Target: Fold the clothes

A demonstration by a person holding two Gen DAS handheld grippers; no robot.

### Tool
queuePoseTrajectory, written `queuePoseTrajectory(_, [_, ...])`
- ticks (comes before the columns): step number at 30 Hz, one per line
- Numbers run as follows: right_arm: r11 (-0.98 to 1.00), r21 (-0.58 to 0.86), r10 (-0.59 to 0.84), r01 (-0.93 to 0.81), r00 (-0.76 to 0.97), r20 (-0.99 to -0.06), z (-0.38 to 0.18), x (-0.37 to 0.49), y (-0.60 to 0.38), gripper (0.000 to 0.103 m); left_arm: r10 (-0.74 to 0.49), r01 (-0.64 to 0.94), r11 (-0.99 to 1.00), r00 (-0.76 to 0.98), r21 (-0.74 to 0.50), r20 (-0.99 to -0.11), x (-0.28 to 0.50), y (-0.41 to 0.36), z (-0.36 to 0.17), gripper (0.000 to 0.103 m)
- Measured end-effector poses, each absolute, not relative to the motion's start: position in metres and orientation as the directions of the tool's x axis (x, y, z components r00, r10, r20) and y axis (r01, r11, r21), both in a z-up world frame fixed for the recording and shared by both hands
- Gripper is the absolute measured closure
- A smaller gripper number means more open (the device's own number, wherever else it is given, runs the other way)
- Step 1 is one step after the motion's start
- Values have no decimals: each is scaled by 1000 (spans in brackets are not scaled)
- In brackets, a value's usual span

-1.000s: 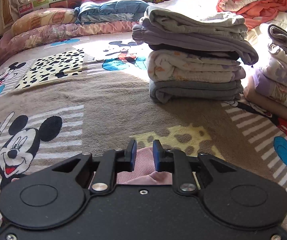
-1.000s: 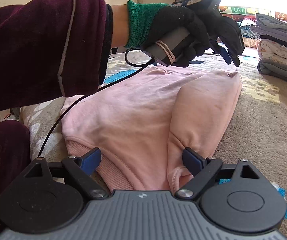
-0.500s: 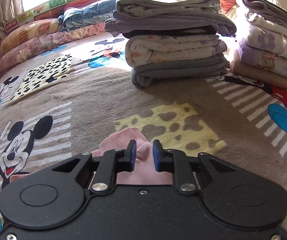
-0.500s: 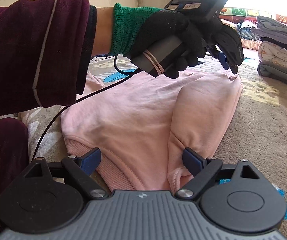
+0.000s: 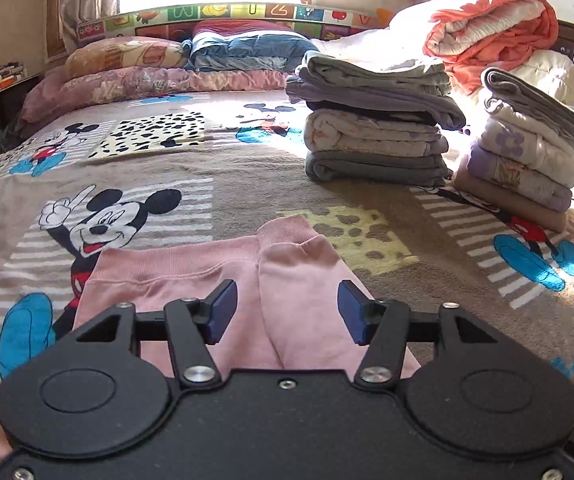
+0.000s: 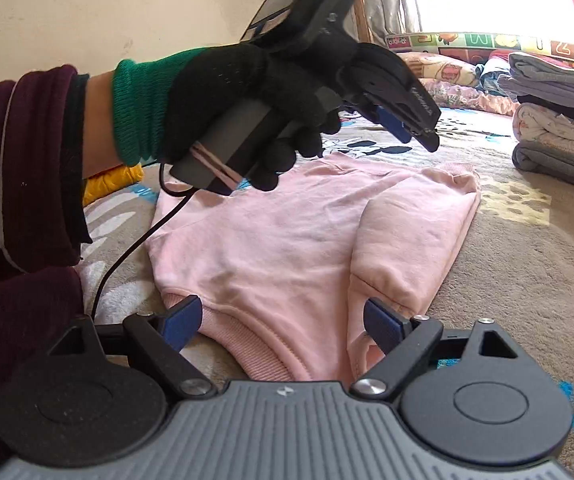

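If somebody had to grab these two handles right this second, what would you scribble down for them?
Left gripper: jaws have just been opening; open now, raised above the pink sweatshirt, nothing between the pads.
Right gripper: open wide at the near ribbed hem, holding nothing.
Sweatshirt: lies flat on the cartoon bedspread, one sleeve already folded in over the body, cuff just released at the far edge.
Done piles: two stacks of folded clothes at the far right of the bed.
Left to do: probably fold in the other side, fold it in half, then add it to a stack.
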State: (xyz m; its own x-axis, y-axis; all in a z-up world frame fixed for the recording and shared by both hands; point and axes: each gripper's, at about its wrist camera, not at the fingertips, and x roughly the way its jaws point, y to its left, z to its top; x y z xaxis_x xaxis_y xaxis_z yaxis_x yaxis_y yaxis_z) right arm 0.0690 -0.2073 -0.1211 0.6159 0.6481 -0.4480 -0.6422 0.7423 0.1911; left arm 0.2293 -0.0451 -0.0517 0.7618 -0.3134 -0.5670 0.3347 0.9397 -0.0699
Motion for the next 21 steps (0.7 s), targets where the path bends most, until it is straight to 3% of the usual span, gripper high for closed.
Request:
queuePoseTrajectory(9, [779,126,593,-614,658,-463,-115,43,-216,16,-325,113,918,765,-381,-556,115,62,-88,48])
queuePoseTrajectory(14, [826,127,541,-549,711,-450,-117,46,-218,16,-315,61,901,773,-430,-550,91,90,-94,48])
queuePoseTrajectory(18, [822,120,533,-556,679,-505,-130,52,-202,15,-319,75,896,794,-438,-517,74,112,-90,48])
queuePoseTrajectory(21, [829,65,484,-555,655,-581,-147,51,-186,8,-313,54,883,808,-467,-499,69,130,-92,48])
